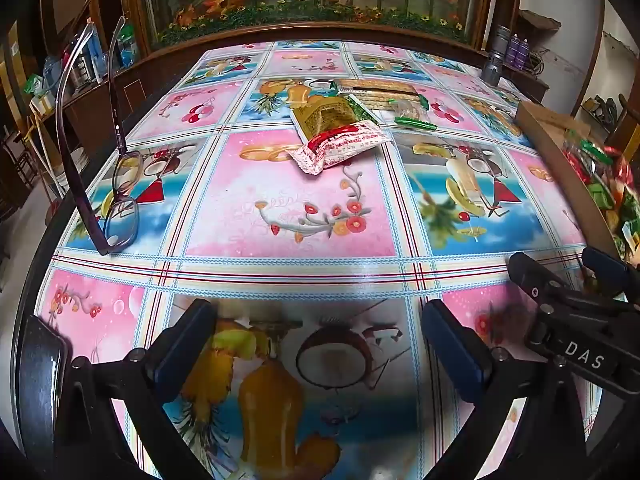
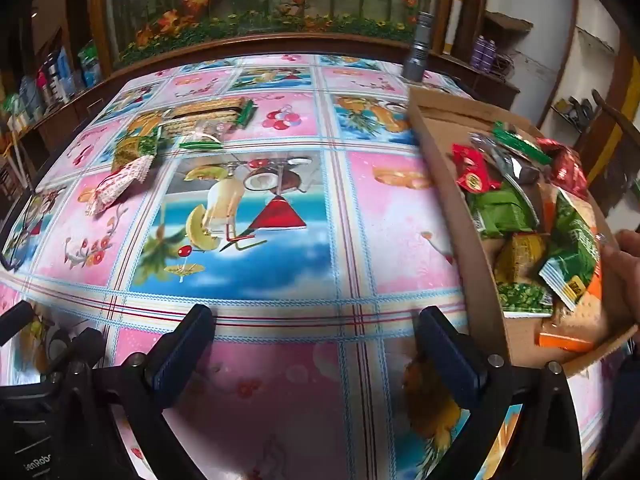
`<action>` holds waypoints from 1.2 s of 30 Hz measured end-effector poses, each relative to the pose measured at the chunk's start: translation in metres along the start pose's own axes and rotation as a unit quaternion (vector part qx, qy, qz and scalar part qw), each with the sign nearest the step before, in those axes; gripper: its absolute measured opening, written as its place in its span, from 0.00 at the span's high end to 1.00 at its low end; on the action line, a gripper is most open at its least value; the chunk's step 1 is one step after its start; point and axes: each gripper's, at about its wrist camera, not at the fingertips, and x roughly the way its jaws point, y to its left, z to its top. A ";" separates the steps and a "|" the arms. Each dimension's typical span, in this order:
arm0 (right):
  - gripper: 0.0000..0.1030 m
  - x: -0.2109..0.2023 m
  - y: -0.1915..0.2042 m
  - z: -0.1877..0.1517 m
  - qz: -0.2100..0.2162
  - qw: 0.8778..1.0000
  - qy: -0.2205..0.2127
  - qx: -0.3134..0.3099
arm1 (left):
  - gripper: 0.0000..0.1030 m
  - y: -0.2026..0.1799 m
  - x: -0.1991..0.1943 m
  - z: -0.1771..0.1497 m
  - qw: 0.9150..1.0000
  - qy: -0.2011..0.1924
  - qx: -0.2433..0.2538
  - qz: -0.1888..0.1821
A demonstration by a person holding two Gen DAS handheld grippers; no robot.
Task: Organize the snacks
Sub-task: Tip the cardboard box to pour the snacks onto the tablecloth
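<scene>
Left to right across the worktop [image 1: 304, 216]:

1. A pair of spectacles [image 1: 120, 184] lies at the left edge, about 10 o'clock from the left gripper [image 1: 320, 344]. It is not a snack.

2. The left gripper stands with its jaws fully apart and empty, above bare tablecloth.

3. The loose snacks lie at 12 o'clock from the left gripper, well apart from it. Nearest is the red-and-white packet [image 1: 340, 146]; its long axis runs from lower left to upper right in the left wrist view. Behind it lie a yellow-green packet [image 1: 324, 118] and a long biscuit pack [image 1: 376, 90], whose long axis runs left to right.

4. The right gripper [image 2: 316, 344] also has its jaws fully apart, with nothing between them. From it the same pile lies at about 10 to 11 o'clock and farther off. The left gripper is judged the nearer one for the next pick.

5. The cardboard box [image 2: 476, 240] stands at 2 o'clock from the right gripper, just beside its right finger. It already holds several packets.

Limits of view:
- The box is cut off at the right edge of both views.
- A hand [image 2: 624, 264] shows in part at the box's right rim.
- The number of packets in the pile cannot be made out, because they overlap.
- Printing on the wrappers is illegible.
</scene>
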 end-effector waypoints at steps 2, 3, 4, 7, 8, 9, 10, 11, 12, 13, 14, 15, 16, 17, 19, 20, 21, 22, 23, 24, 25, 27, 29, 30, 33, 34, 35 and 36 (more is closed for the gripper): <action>0.00 0.006 -0.003 0.001 0.022 1.000 0.006 0.006 | 0.00 0.000 0.000 0.000 1.000 0.000 0.000 0.000; 0.00 0.005 -0.007 0.000 0.032 0.999 0.005 0.012 | 0.00 0.000 0.000 0.000 1.000 0.000 0.000 0.000; 0.00 0.005 -0.007 0.000 0.028 1.000 0.007 0.009 | 0.00 0.000 0.000 -0.001 1.000 0.000 0.000 0.000; 0.00 0.006 -0.004 0.002 0.025 1.000 0.007 0.007 | 0.00 0.000 -0.001 0.000 1.000 0.000 0.000 0.000; 0.00 0.006 -0.005 0.002 0.025 1.000 0.007 0.007 | 0.00 0.000 -0.001 -0.001 1.000 0.000 0.000 0.000; 0.00 0.006 -0.005 0.002 0.026 1.000 0.007 0.007 | 0.00 0.000 -0.002 -0.001 1.000 0.000 0.000 0.000; 0.00 0.006 -0.005 0.002 0.026 1.000 0.007 0.007 | 0.00 0.005 0.001 0.001 1.000 0.000 0.000 0.000; 0.00 0.005 -0.005 0.002 0.025 1.000 0.007 0.007 | 0.00 0.005 0.001 0.001 1.000 0.000 0.000 0.000; 0.00 0.006 -0.005 0.002 0.025 1.000 0.007 0.007 | 0.00 0.005 0.001 0.001 1.000 0.000 0.000 0.000; 0.00 0.005 -0.005 0.002 0.025 1.000 0.007 0.007 | 0.00 0.005 0.000 0.001 1.000 0.000 0.000 0.000; 0.00 0.006 -0.005 0.002 0.025 1.000 0.007 0.007 | 0.00 0.005 0.001 0.001 1.000 0.000 0.000 0.000; 0.00 0.005 -0.005 0.002 0.025 1.000 0.007 0.007 | 0.00 0.006 0.000 0.001 1.000 0.000 0.000 0.000; 0.00 0.006 -0.005 0.002 0.025 1.000 0.007 0.007 | 0.00 0.005 0.001 0.001 1.000 0.000 0.000 0.000; 0.00 0.005 -0.005 0.002 0.025 1.000 0.007 0.007 | 0.00 0.006 0.000 0.001 1.000 0.000 0.000 0.000; 0.00 0.005 -0.005 0.002 0.025 1.000 0.007 0.007 | 0.00 0.002 0.000 0.001 1.000 0.000 0.000 0.000; 0.00 0.005 -0.005 0.002 0.025 1.000 0.007 0.007 | 0.00 0.002 -0.001 0.001 1.000 0.000 0.000 0.000; 0.00 0.006 -0.005 0.002 0.025 1.000 0.007 0.007 | 0.00 0.003 -0.001 0.001 1.000 0.000 0.001 0.000; 0.00 0.005 -0.005 0.002 0.025 1.000 0.007 0.007 | 0.00 0.002 0.000 0.001 1.000 0.000 0.000 0.001; 0.00 0.006 -0.005 0.002 0.025 1.000 0.007 0.007 | 0.00 0.002 0.000 0.001 1.000 0.000 0.000 0.000; 0.00 0.005 -0.005 0.002 0.025 1.000 0.007 0.007 | 0.00 0.003 -0.001 0.001 1.000 0.000 0.000 0.001; 0.00 0.006 -0.005 0.002 0.025 1.000 0.007 0.007 | 0.00 0.002 0.000 0.001 1.000 0.000 0.000 0.001; 0.00 0.005 -0.004 0.002 0.025 1.000 0.007 0.007 | 0.00 0.002 0.000 0.003 1.000 0.000 0.000 0.000; 0.00 0.005 -0.004 0.001 0.026 1.000 0.007 0.006 | 0.00 0.000 0.002 0.004 1.000 0.000 0.000 0.000; 0.00 0.005 -0.004 0.001 0.026 1.000 0.007 0.006 | 0.00 0.000 0.002 0.004 1.000 -0.001 0.000 0.000; 0.00 0.006 -0.004 0.002 0.026 1.000 0.007 0.006 | 0.00 0.001 0.002 0.005 1.000 0.000 0.000 0.000; 0.00 0.006 -0.005 0.002 0.026 1.000 0.008 0.007 | 0.00 0.000 0.004 0.005 1.000 0.001 0.001 0.001; 0.00 0.006 -0.005 0.002 0.026 1.000 0.007 0.007 | 0.00 0.000 0.004 0.005 1.000 0.001 0.001 0.001; 0.00 0.005 -0.006 0.001 0.026 1.000 0.007 0.007 | 0.00 0.000 0.004 0.005 1.000 0.001 0.001 0.001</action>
